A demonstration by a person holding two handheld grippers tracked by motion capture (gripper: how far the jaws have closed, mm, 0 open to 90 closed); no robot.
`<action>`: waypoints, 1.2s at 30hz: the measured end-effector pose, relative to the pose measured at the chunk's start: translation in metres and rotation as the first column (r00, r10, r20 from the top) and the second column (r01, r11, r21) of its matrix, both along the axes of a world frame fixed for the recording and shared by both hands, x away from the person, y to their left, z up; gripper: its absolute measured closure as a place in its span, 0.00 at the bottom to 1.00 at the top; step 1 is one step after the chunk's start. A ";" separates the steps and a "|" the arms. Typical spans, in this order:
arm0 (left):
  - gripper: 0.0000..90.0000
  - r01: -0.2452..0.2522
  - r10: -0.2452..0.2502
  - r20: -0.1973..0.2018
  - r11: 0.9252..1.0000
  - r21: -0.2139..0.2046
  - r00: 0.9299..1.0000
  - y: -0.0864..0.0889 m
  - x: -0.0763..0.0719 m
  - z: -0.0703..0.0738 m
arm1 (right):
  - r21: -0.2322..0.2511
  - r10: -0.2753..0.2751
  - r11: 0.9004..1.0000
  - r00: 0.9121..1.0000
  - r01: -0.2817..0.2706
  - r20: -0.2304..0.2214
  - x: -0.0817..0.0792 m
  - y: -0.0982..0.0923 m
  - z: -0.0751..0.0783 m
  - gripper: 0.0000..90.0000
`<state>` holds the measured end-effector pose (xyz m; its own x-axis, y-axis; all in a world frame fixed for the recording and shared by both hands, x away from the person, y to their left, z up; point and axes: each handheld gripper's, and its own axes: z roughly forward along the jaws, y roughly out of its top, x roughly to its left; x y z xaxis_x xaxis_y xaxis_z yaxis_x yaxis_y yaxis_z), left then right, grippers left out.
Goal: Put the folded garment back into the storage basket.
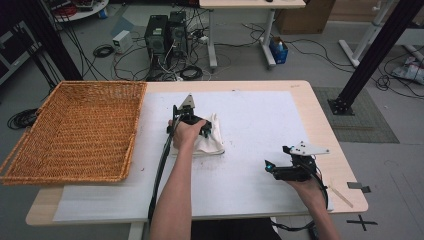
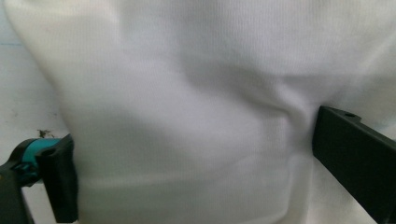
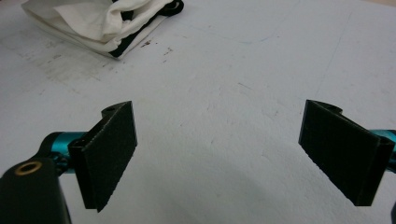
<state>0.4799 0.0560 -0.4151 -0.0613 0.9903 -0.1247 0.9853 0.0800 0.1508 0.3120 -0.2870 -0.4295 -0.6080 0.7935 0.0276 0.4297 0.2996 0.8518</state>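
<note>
**Left tool over white cloth, right tool idle**

Nearest the camera: person's forearms coming in from the bottom edge of the high view. Bench point(image 1: 260, 195) with a white sheet over most of its top. Wicker basket point(image 1: 75, 130) sits on the bench's left end, overhanging the edge, well apart from the right tool.

White cloth point(image 1: 210, 137), folded, lies on the sheet near the bench's middle, just right of the basket. A dark trim shows along one cloth edge in the right gripper view point(image 3: 100, 23).

Left tool point(image 1: 189, 120) is on top of the cloth, pointing down at it. In the left gripper view the cloth point(image 2: 196, 107) spans the gap between both jaws; jaws stand wide, released, pads at the fabric's sides and not pinching it.

Right tool point(image 1: 280, 167) is near the bench's right front, well apart from the cloth, held above bare sheet. Its jaws are spread wide, released, nothing between them point(image 3: 217, 149).
</note>
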 end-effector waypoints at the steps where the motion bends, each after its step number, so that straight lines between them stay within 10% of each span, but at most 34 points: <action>1: 0.02 0.013 -0.013 -0.005 1.000 0.028 1.000 -0.002 0.000 -0.001 | -0.001 0.000 1.000 1.000 0.000 0.000 0.000 0.000 0.000 0.12; 25: 0.03 -0.020 0.022 -0.013 0.996 0.085 1.000 -0.008 -0.002 -0.004 | -0.004 -0.013 1.000 1.000 0.013 0.011 -0.004 -0.003 0.001 0.12; 36: 0.26 0.001 -0.001 0.010 0.997 0.074 1.000 -0.014 -0.006 0.004 | -0.031 -0.005 1.000 1.000 0.006 0.020 -0.004 0.001 0.001 0.12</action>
